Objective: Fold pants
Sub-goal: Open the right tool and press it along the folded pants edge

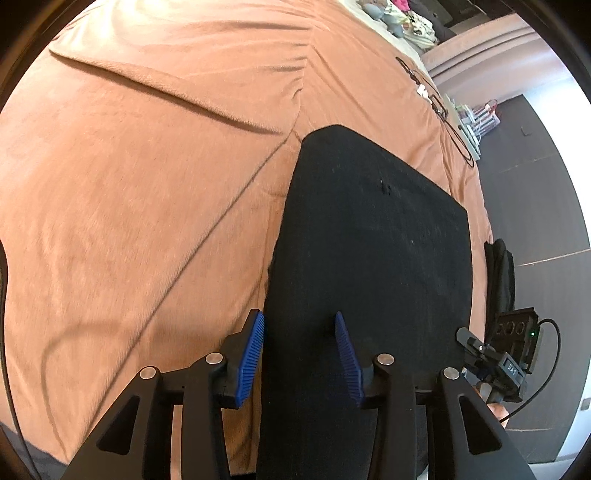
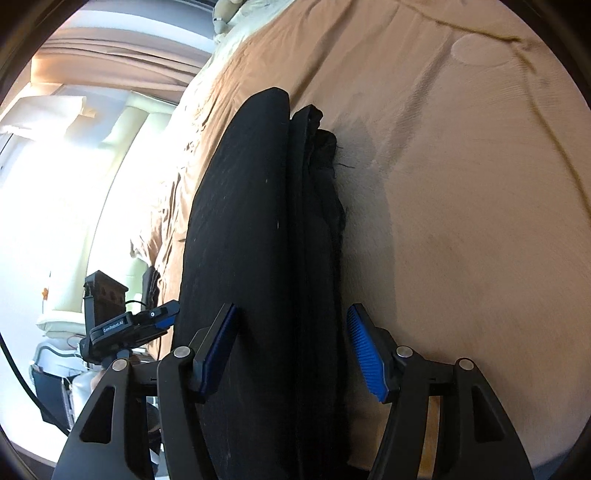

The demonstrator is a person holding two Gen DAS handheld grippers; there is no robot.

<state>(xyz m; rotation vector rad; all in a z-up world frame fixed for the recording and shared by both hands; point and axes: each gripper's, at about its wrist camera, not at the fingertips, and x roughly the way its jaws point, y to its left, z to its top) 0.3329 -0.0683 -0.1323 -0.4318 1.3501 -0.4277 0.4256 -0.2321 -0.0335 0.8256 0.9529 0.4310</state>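
Observation:
Black pants (image 1: 369, 221), folded into a flat oblong, lie on a brown blanket (image 1: 129, 184) spread over a bed. My left gripper (image 1: 299, 315) is open over the pants' near end: one blue pad (image 1: 253, 354) sits at the cloth's left edge, the other over the cloth. In the right wrist view the pants (image 2: 251, 221) show stacked layers with a ragged edge on the right. My right gripper (image 2: 292, 307) is open astride their near end, with a gap between its right pad (image 2: 367, 350) and the cloth. Each gripper shows in the other's view: right (image 1: 480, 347), left (image 2: 147, 321).
A black cable (image 1: 454, 129) and small items lie along the bed's far right edge. Soft toys and clothes (image 1: 399, 18) are heaped at the far end. A dark bag (image 1: 500, 273) stands beside the bed on grey floor (image 1: 535, 147). Bright windows (image 2: 55, 184) and curtains lie beyond.

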